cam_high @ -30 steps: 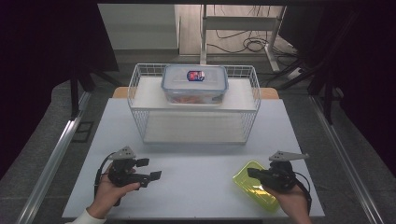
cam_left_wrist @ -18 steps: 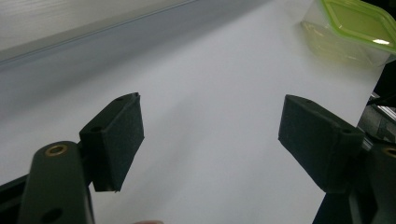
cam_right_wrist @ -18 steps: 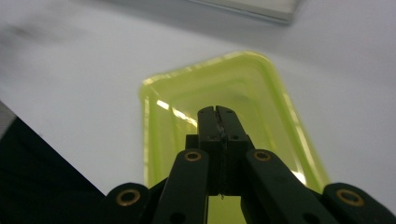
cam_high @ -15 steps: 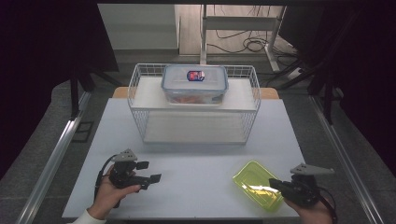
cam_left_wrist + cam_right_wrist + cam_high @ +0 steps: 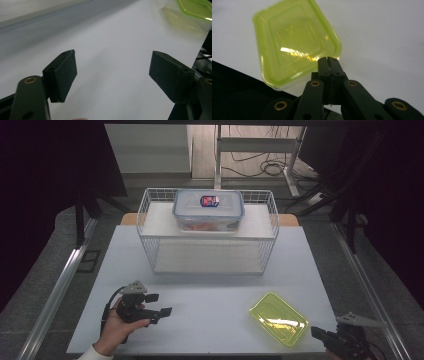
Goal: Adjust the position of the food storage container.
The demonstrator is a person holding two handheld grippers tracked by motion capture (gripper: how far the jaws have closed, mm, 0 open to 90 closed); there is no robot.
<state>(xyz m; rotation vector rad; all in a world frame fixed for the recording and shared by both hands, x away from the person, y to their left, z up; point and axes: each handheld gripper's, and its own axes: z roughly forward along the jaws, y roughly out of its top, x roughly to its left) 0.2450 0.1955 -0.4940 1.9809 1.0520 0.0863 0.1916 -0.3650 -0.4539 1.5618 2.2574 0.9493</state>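
Nearest to the person, the right gripper (image 5: pixel 320 334) is at the near right corner of the table (image 5: pixel 210 320), just off its edge. In the right gripper view its fingers (image 5: pixel 328 65) are clenched together with nothing between them. They point toward the yellow-green container (image 5: pixel 278 318) but do not touch it. This container lies flat on the table near the right front corner, apart from both grippers.

The left gripper (image 5: pixel 161 304) is held low over the near left part of the table. Its fingers (image 5: pixel 61 72) are released and stand wide apart, and only bare table is between them.

Farther back, at the middle of the table, stands a white wire rack (image 5: pixel 210 232). On its upper shelf rests a clear lidded box (image 5: pixel 208 209) with something orange inside and a small label on the lid.

I judge that the work on the yellow-green container is at a pause or at an end, because no hand holds it. If it must still go to the rack or join the clear box, that part is not yet done: it would first have to be gripped and lifted.
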